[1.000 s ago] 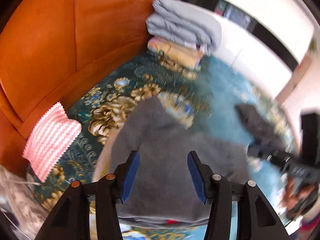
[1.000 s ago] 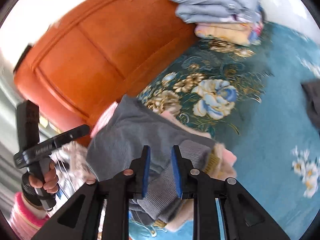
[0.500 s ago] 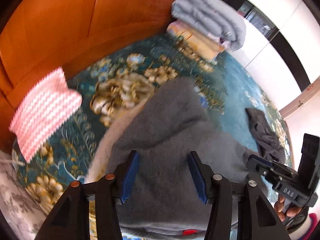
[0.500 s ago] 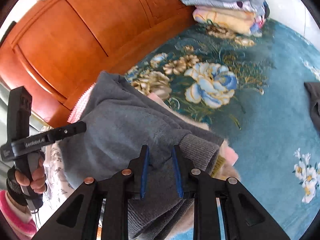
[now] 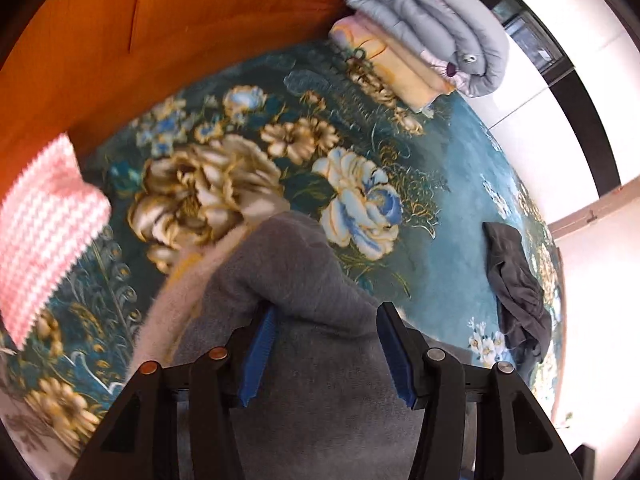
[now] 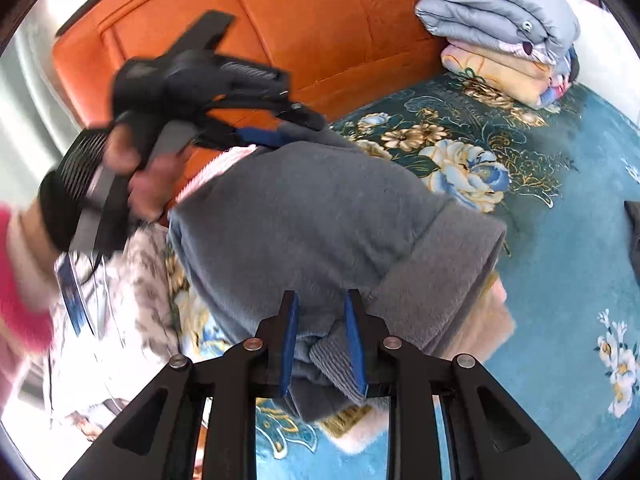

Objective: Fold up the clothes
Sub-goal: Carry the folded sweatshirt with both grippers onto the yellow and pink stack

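Grey fleece sweater (image 6: pixel 320 216), bunched mid-frame over a cream-pink garment (image 6: pixel 486 312), has its ribbed cuff clamped in my right gripper (image 6: pixel 320 340), my left gripper (image 5: pixel 324 350) spread wide above it; fleece could slip, I reckon, undoing the fold.

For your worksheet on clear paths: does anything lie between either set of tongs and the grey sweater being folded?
Nothing visible does. The right tongs are already closed on the grey sweater, and the left tongs straddle it with their fingers apart.
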